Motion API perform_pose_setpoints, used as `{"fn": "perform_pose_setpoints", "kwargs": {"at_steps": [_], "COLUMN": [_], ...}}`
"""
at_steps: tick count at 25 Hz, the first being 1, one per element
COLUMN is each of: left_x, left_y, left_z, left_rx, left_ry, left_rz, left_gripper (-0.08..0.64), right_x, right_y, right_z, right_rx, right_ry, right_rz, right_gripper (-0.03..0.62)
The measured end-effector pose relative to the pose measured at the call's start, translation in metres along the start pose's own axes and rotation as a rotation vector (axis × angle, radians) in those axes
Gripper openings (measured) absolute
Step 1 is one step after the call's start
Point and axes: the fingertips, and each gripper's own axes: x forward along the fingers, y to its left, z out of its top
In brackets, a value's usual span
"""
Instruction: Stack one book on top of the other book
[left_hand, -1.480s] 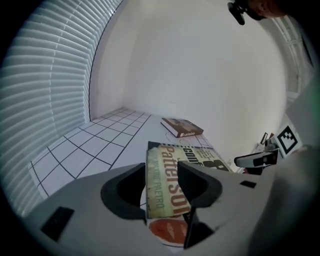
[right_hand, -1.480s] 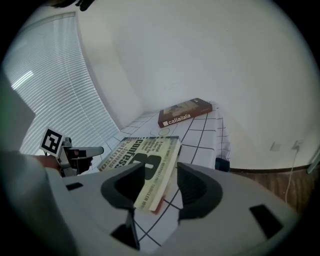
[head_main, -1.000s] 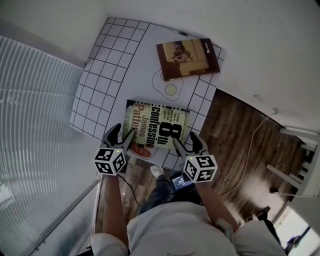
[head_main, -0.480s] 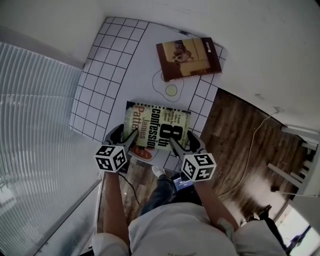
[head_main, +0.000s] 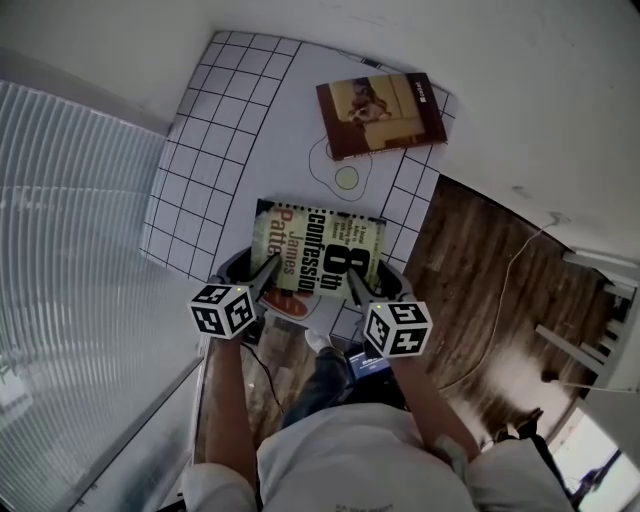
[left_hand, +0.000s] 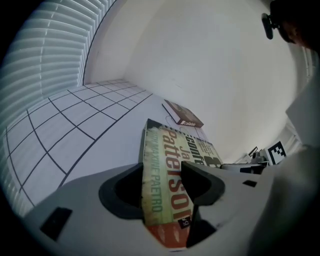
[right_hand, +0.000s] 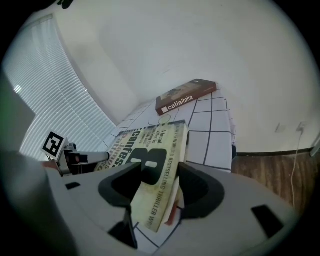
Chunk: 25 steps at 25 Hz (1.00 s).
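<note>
Head view – a green-and-cream paperback book with bold black lettering (head_main: 320, 248) lies at the near edge of the white grid-lined worktop (head_main: 200, 150), its long axis running across from one hand to the other. The left tool (head_main: 255, 272) has its near left corner and the right tool (head_main: 372, 285) its near right corner. A brown hardcover book (head_main: 380, 112) lies flat, well apart, farther away from the person and a little to the right. So the carry goes straight away from the person, and the right hand is slightly the nearer.

Left gripper view – the jaws have just been closing and now pinch the paperback (left_hand: 172, 150) by its spine end, one jaw on the cover, the other on the opposite face. The brown book (left_hand: 182, 114) sits beyond, up the worktop.

Right gripper view: these jaws too have just been closing and clamp the paperback's page-edge corner, which looks tipped up off the worktop. The brown book (right_hand: 185, 97) lies ahead along the jaws' line, with bare grid between.
</note>
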Motion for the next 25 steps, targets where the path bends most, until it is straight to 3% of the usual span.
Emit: {"fn": "perform_pose_setpoints", "kwargs": {"at_steps": [16,25], "left_x": [-0.012,-0.041], "left_y": [-0.012,-0.032], "left_z": [0.0,0.023], "left_rx": [0.005,0.014], "left_ry": [0.018,-0.036], "left_rz": [-0.045,-0.069], "left_gripper": [0.239,0.239], "right_x": [-0.022,-0.055], "right_y": [0.005,0.023], "right_z": [0.001,0.027], "right_rx": [0.019,0.022], "right_ry": [-0.001,-0.079], "right_rz": [-0.03,-0.018], "right_gripper": [0.225,0.21]}}
